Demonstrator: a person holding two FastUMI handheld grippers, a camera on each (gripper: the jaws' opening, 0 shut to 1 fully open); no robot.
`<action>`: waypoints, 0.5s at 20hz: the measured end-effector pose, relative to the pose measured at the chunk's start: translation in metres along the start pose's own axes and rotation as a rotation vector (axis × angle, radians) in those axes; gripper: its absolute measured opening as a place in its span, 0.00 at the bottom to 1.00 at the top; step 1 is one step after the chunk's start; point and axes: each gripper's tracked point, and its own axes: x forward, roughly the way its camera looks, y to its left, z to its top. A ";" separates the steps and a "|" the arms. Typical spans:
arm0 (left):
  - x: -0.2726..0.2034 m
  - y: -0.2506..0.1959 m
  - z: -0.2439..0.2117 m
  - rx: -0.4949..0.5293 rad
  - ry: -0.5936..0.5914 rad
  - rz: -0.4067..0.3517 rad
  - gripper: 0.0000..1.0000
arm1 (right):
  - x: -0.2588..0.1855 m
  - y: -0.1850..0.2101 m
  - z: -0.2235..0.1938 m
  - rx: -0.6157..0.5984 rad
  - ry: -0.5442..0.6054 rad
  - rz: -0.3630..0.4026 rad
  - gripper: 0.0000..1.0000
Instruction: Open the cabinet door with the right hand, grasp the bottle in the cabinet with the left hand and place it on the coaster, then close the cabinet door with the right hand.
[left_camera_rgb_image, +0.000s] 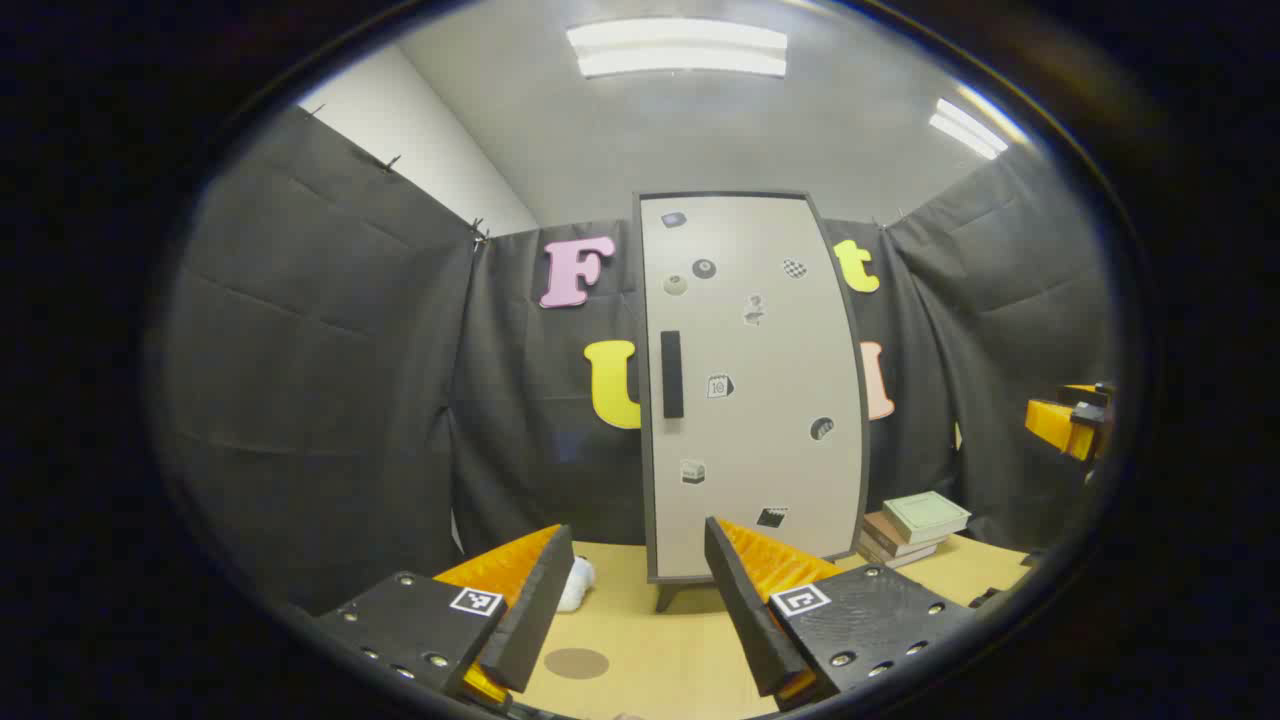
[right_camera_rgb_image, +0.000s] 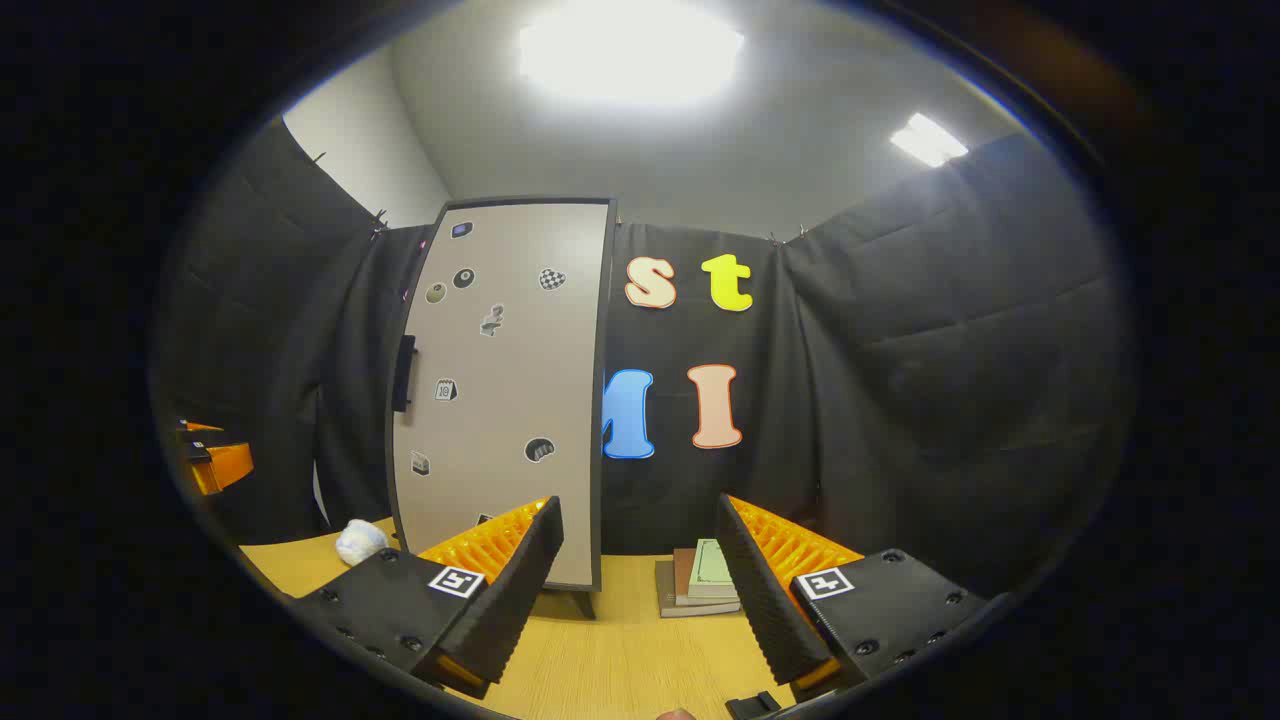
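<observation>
The cabinet door (left_camera_rgb_image: 752, 385) is shut, so the bottle inside is hidden, and both grippers hang back over the table (left_camera_rgb_image: 650, 640), likely to leave the door room to swing. The left gripper (left_camera_rgb_image: 640, 590) has its fingers wide apart and empty; the door stands at 12 o'clock beyond them, its handle (left_camera_rgb_image: 671, 374) just left of centre, and the coaster (left_camera_rgb_image: 576, 662) lies on the table near the left finger. The right gripper (right_camera_rgb_image: 640, 580) is also spread and empty, with the handle (right_camera_rgb_image: 404, 373) off at about 10 o'clock, well apart. Books (right_camera_rgb_image: 700, 578) sit between its fingers, farther back.
</observation>
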 end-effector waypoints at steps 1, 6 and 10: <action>-0.001 0.000 0.001 0.004 -0.006 0.003 0.83 | 0.001 0.000 -0.002 0.001 0.005 0.001 0.97; -0.001 0.000 -0.001 0.002 -0.012 0.008 0.80 | 0.004 -0.004 -0.004 0.003 0.011 -0.011 0.97; -0.001 0.000 -0.001 0.004 -0.006 0.011 0.81 | 0.003 -0.011 -0.009 0.000 0.018 -0.021 0.97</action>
